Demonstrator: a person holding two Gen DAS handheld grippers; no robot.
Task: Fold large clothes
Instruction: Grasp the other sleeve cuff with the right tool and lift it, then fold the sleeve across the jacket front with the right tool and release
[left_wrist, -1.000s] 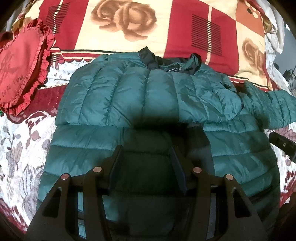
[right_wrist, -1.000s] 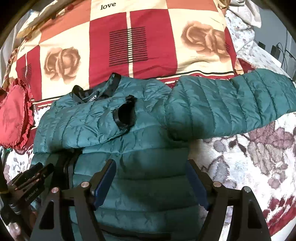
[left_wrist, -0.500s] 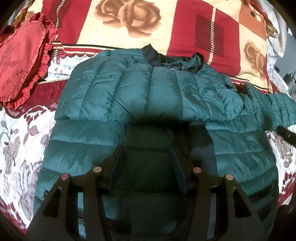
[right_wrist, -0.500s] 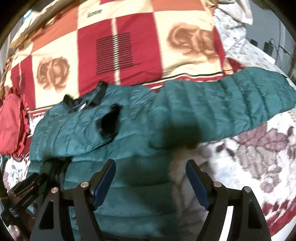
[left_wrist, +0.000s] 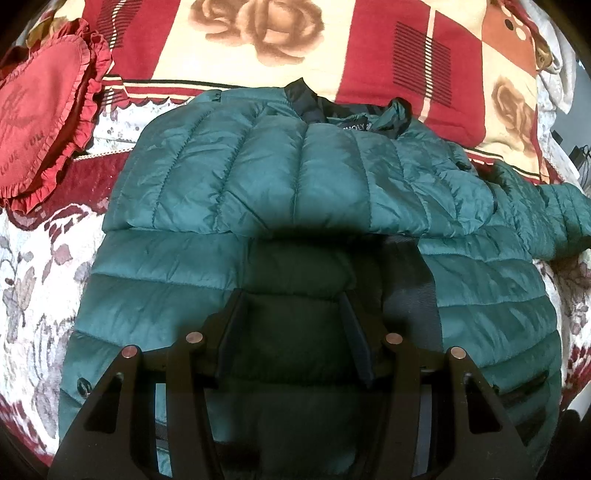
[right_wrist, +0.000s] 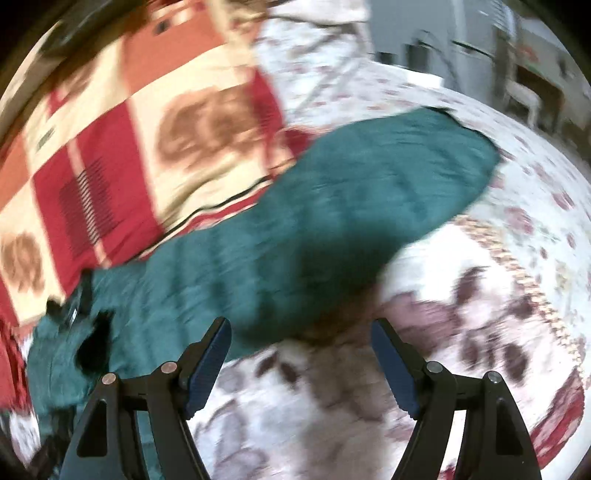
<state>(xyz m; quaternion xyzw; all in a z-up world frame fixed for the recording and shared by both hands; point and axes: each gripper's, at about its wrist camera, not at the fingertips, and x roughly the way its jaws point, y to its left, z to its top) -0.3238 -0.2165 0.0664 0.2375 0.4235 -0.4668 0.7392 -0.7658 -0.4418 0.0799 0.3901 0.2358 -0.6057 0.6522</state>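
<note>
A dark green quilted puffer jacket (left_wrist: 258, 192) lies flat on the bed, collar away from me. Its one sleeve (left_wrist: 303, 177) is folded across the chest. My left gripper (left_wrist: 295, 325) is open and empty, hovering over the jacket's lower body. In the blurred right wrist view the other sleeve (right_wrist: 369, 192) stretches out to the right over the floral bedspread (right_wrist: 480, 295). My right gripper (right_wrist: 301, 363) is open and empty, just in front of that sleeve's lower edge.
A red heart-shaped ruffled cushion (left_wrist: 40, 122) lies at the left. A red and cream rose-patterned blanket (left_wrist: 258, 44) covers the bed's far side. Furniture and cables (right_wrist: 517, 85) show past the bed's right edge.
My right gripper has swung quickly to the right, from over the jacket body to the outstretched sleeve. My left gripper has moved slightly closer above the jacket. Both stay open.
</note>
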